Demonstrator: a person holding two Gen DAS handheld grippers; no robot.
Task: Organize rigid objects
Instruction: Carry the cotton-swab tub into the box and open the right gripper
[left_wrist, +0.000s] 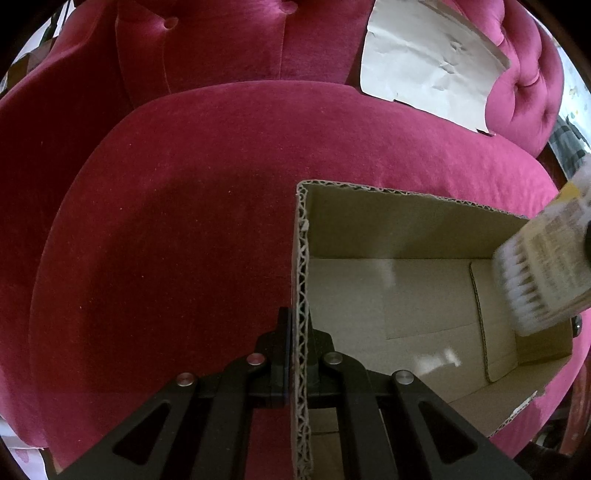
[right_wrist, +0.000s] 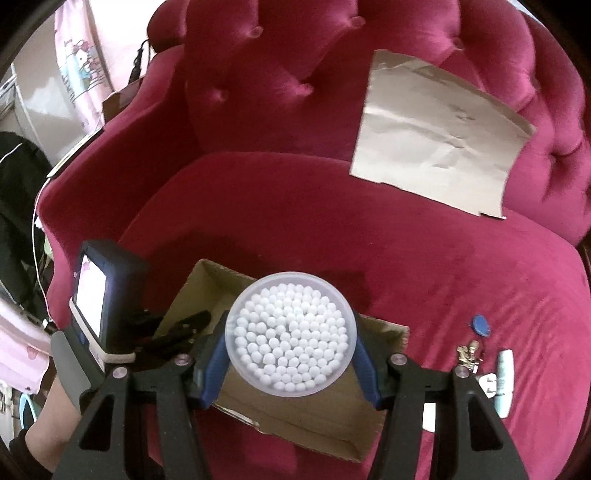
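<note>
An open cardboard box (left_wrist: 406, 295) sits on a red velvet sofa seat (left_wrist: 166, 240); it also shows in the right wrist view (right_wrist: 295, 417). My left gripper (left_wrist: 298, 354) is shut on the box's left wall (left_wrist: 301, 258). My right gripper (right_wrist: 291, 347) is shut on a round clear tub of cotton swabs (right_wrist: 291, 334) and holds it above the box. The tub appears blurred at the right of the left wrist view (left_wrist: 546, 273), over the box's far end. The box looks empty inside.
A flat cardboard sheet (right_wrist: 436, 129) leans on the sofa back. On the seat to the right lie a blue cap (right_wrist: 481, 325), a small metal piece (right_wrist: 467, 354) and a white tube (right_wrist: 504, 380). The left gripper's device (right_wrist: 99, 306) is at the box's left.
</note>
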